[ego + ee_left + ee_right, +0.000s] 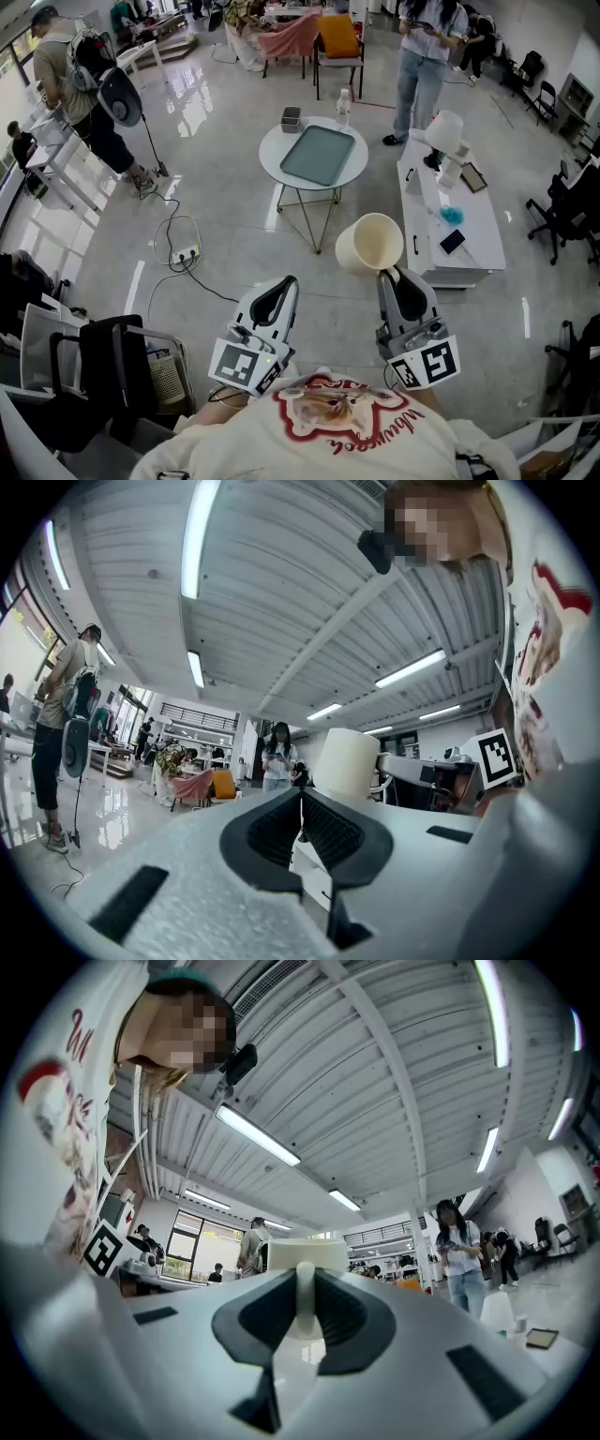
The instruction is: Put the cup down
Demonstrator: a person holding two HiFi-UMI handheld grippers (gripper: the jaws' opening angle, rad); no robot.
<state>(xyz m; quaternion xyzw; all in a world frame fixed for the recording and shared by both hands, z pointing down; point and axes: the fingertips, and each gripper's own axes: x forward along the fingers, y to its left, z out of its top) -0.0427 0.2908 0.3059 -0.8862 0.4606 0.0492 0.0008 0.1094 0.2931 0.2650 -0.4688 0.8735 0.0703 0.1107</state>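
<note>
Right claw (389, 274): clenched on the cup's handle (301, 1299); the pale loop stands pinched between your two dark pads.
Left claw (285, 284): jaws pressed together with nothing between them, idle just to the left of your right claw.
Cup (370, 244): straight off the right claw's tips, in the air, mouth up. No surface touches it, and floor lies below.
Contents: the inside looks empty in the head view.
Handling (judged): stiff and smooth-walled. I can't tell ceramic from hard plastic. With only the handle held, the body may swing about the pads. If it is ceramic, a hard landing could chip it.
Hold: the handle is the right place, and the rim is too wide for the jaws.
Landing options: a white bench (483, 234) ahead and right of the right claw, or a round table (272, 159) farther ahead and left.
Next move (judged): bring the base down flat before you let go.
</note>
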